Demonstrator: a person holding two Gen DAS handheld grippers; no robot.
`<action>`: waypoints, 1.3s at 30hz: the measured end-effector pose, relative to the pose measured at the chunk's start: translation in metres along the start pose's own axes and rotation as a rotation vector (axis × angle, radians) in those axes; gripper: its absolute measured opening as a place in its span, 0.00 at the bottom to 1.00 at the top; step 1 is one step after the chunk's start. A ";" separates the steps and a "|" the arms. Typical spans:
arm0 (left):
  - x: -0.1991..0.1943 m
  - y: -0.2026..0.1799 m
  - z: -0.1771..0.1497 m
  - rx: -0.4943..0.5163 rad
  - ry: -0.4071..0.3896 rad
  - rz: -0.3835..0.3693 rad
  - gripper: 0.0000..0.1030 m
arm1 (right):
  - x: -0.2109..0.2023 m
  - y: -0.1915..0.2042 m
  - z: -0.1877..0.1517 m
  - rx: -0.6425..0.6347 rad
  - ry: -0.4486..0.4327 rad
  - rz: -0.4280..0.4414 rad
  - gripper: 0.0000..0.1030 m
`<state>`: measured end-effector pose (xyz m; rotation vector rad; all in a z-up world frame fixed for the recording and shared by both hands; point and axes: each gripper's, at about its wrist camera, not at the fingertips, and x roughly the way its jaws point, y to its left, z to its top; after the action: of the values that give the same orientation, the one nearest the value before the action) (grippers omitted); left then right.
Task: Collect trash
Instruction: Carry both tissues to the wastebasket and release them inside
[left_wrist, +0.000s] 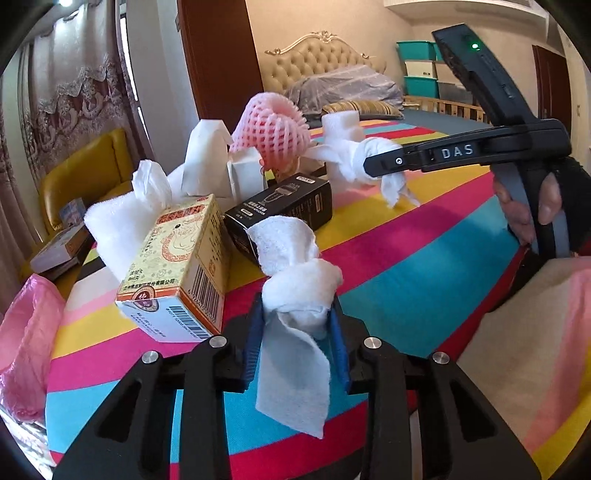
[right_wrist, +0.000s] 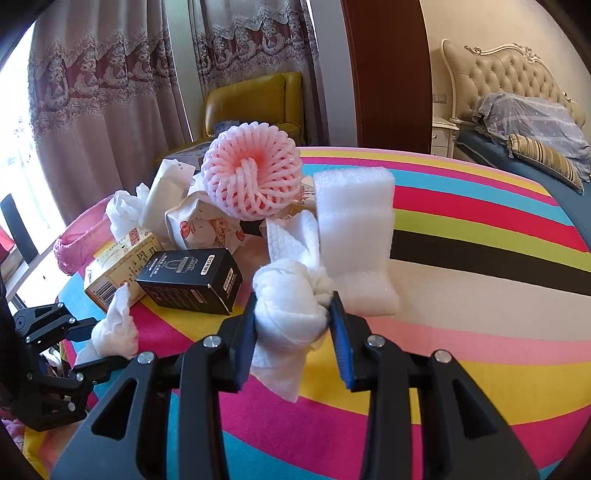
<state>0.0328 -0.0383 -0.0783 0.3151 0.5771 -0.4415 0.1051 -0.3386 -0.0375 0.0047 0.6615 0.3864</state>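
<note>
My left gripper (left_wrist: 297, 305) is shut on a knotted white tissue (left_wrist: 299, 284), whose loose tail hangs down between the blue pads. My right gripper (right_wrist: 293, 301) is likewise shut on a second knotted tissue (right_wrist: 288, 325), just in front of a white foam block (right_wrist: 354, 229). Each wrist view shows the other gripper: the right gripper (left_wrist: 375, 162) holds its tissue (left_wrist: 356, 149) over the table, and the left gripper (right_wrist: 95, 345) is at the left edge with its tissue (right_wrist: 114, 328). Both are held just above the striped tablecloth (left_wrist: 406, 258).
A trash pile sits on the cloth: a yellow medicine box (left_wrist: 181, 266), a black box (left_wrist: 284, 206), a pink foam fruit net (right_wrist: 251, 173), crumpled white paper and wrappers (right_wrist: 203, 221). A pink plastic bag (left_wrist: 26, 332) hangs at the table's left edge. A yellow armchair (right_wrist: 251, 103) and a bed stand behind.
</note>
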 end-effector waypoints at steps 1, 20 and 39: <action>-0.002 0.000 0.000 -0.002 -0.007 0.002 0.30 | -0.001 0.000 0.000 0.000 -0.002 0.001 0.35; -0.056 0.024 -0.004 -0.111 -0.203 0.137 0.30 | -0.039 0.050 -0.018 -0.265 -0.127 0.051 0.35; -0.076 0.060 -0.015 -0.234 -0.200 0.243 0.31 | -0.040 0.101 0.007 -0.376 -0.123 0.193 0.35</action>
<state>-0.0024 0.0431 -0.0359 0.1126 0.3839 -0.1658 0.0450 -0.2584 0.0043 -0.2651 0.4599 0.6873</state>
